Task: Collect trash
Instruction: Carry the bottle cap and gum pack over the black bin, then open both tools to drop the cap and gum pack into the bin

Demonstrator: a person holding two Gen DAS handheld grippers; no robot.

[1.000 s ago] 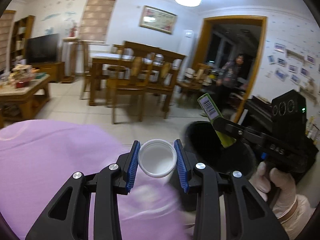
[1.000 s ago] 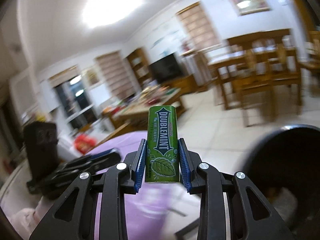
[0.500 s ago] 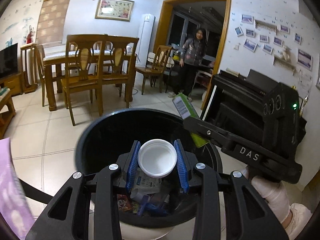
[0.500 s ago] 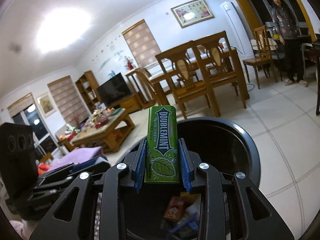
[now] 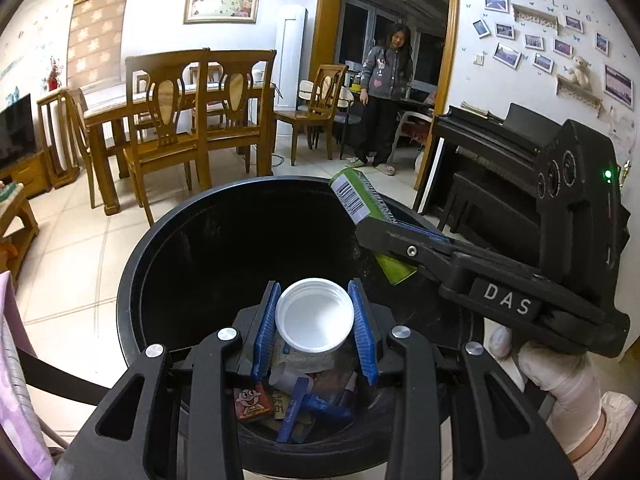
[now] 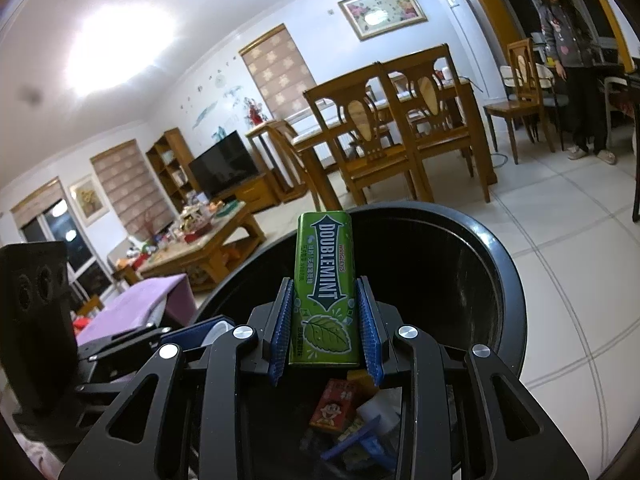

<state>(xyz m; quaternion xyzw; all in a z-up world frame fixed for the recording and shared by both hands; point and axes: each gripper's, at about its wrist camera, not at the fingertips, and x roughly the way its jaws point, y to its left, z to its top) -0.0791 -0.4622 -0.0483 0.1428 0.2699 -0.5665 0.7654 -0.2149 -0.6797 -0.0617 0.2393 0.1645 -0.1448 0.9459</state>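
Both my hands have swung over the bin (image 5: 132,280); left gripper (image 5: 316,330) grasping the lid (image 5: 315,316), right gripper (image 6: 325,330) grasping the gum pack (image 6: 325,280), ready to drop.

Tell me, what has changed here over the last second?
Both hands swung from above the purple cloth to over the black trash bin, which now fills both views. Nothing was let go: the left gripper still clamps the white lid, the right gripper the green gum pack.
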